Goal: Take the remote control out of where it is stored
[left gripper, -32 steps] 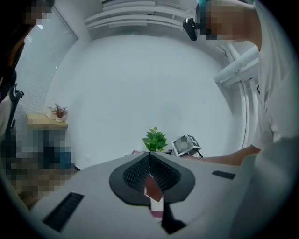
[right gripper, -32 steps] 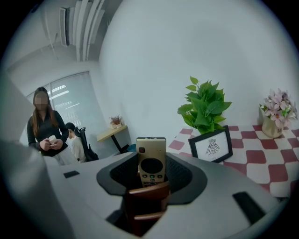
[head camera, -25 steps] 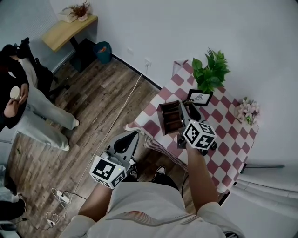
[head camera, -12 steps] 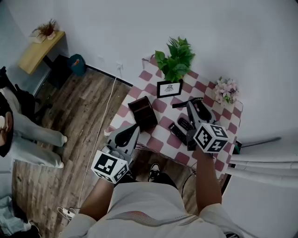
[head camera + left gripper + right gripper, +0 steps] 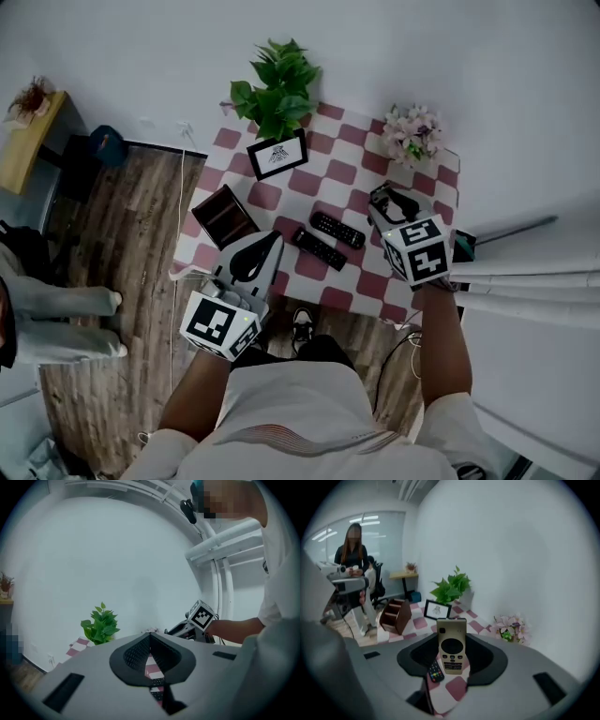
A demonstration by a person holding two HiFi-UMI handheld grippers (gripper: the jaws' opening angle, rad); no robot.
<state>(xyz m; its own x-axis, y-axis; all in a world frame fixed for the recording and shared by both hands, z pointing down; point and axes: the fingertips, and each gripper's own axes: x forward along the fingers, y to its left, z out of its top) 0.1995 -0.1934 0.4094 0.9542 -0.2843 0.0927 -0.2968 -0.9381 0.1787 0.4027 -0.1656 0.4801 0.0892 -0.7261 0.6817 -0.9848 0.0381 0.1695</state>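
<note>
Now the right gripper [image 5: 452, 639] has its jaws clenched on the gold remote control [image 5: 452, 651], over the checkered bench [image 5: 328, 173], well apart from the wooden holder [image 5: 225, 216]; left gripper [image 5: 150, 637] jaws closed, empty.

Below me, my checkered table [image 5: 352, 173] carries a plant [image 5: 277, 80] at eleven o'clock with a picture frame [image 5: 277, 155] just beside it, flowers [image 5: 411, 133] at one, and a wooden organiser [image 5: 225, 216] at nine. Near centre, one black remote [image 5: 337, 230] lies beside a second black remote [image 5: 320, 248].

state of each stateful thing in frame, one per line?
Right gripper: shut on gold remote.
Gold remote: gripped, lifted off the table.
Left gripper: shut, empty.
Black remotes: both flat on table.
Wooden organizer: upright, no remote visible inside.
Picture frame: standing.
</note>
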